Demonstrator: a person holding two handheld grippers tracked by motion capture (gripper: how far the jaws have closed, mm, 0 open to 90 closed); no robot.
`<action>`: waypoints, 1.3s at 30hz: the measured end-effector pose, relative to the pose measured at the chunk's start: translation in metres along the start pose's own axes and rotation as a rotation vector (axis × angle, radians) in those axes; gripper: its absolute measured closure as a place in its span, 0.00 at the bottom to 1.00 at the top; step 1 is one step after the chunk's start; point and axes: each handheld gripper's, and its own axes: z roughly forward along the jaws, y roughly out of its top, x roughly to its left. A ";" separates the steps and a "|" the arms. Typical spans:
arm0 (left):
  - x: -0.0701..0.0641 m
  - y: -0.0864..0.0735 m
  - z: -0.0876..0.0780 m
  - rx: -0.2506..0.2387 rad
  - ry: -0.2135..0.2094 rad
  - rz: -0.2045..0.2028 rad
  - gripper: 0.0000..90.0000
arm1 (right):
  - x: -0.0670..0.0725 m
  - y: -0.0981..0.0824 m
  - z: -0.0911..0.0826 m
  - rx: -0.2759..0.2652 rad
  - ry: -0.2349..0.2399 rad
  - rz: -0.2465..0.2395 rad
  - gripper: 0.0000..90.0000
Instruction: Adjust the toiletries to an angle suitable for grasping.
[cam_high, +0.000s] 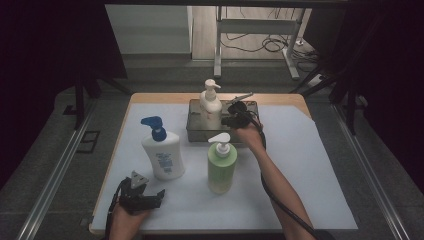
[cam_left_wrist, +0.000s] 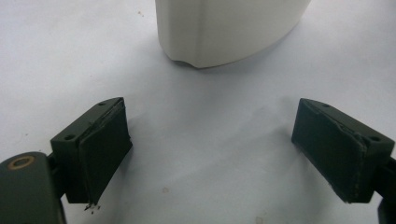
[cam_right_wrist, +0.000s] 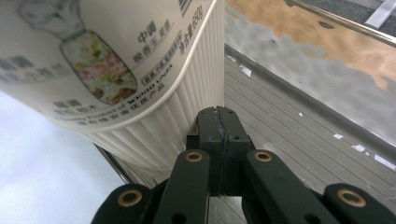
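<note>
A cream pump bottle (cam_high: 211, 105) stands in a grey metal tray (cam_high: 196, 131) at the back of the table. My right gripper (cam_high: 225, 118) is inside the tray just right of that bottle. In the right gripper view its jaws (cam_right_wrist: 219, 115) are pressed together with nothing between them, close beside the ribbed base of the cream bottle (cam_right_wrist: 116, 70). My left gripper (cam_high: 158, 197) rests low at the front left, open. Its empty jaws (cam_left_wrist: 212, 149) point at the base of a white bottle (cam_left_wrist: 224, 32) with a blue pump (cam_high: 162, 155).
A green bottle with a white pump (cam_high: 221, 167) stands in the middle, in front of the tray. A white mat (cam_high: 310, 170) covers the wooden table. The tray's ridged floor (cam_right_wrist: 289, 126) lies to the right of the cream bottle.
</note>
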 end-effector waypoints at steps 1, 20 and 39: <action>0.000 0.000 0.000 0.000 0.000 0.000 0.12 | 0.001 0.000 0.001 0.001 0.001 -0.001 1.00; 0.000 0.000 0.000 0.000 0.000 -0.001 0.12 | 0.009 0.006 0.014 0.016 0.036 -0.004 1.00; 0.000 0.000 0.000 0.000 0.000 0.000 0.12 | 0.018 0.012 0.027 0.018 0.063 -0.013 1.00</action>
